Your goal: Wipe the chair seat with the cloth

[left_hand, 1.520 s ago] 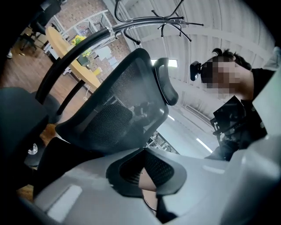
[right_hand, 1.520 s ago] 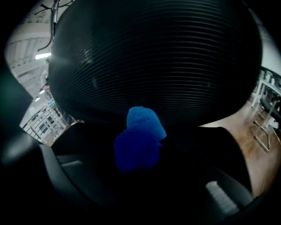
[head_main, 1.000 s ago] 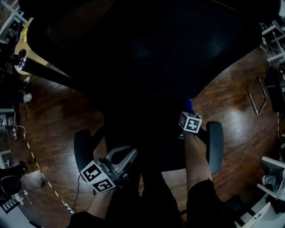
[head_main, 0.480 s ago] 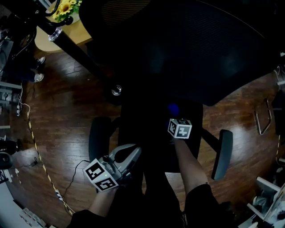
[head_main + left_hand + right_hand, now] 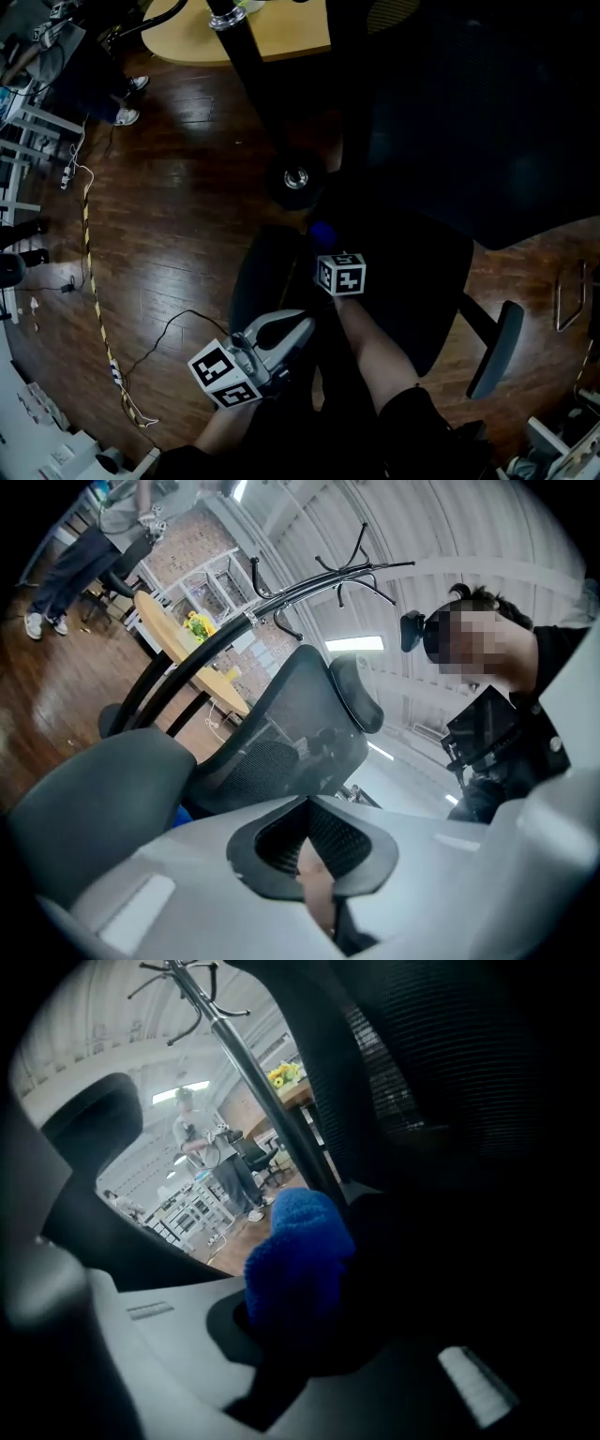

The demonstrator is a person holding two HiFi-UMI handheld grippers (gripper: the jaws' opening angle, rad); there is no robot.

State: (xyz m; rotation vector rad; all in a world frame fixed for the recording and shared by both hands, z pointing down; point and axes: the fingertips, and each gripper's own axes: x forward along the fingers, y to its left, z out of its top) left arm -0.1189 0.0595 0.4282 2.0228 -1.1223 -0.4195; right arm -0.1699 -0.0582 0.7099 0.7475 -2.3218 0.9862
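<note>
Clearance at the chair: closed in on three sides.
I find the backrest walling the seat on its far side, with one armrest at its left and another at its right. A stand base sits just beyond the left armrest. Open floor lies further left, crossed by a loose cable.

A bright blue cloth stands out against the black chair seat. The plank floor is dark brown, the marker cube black-and-white squares.
</note>
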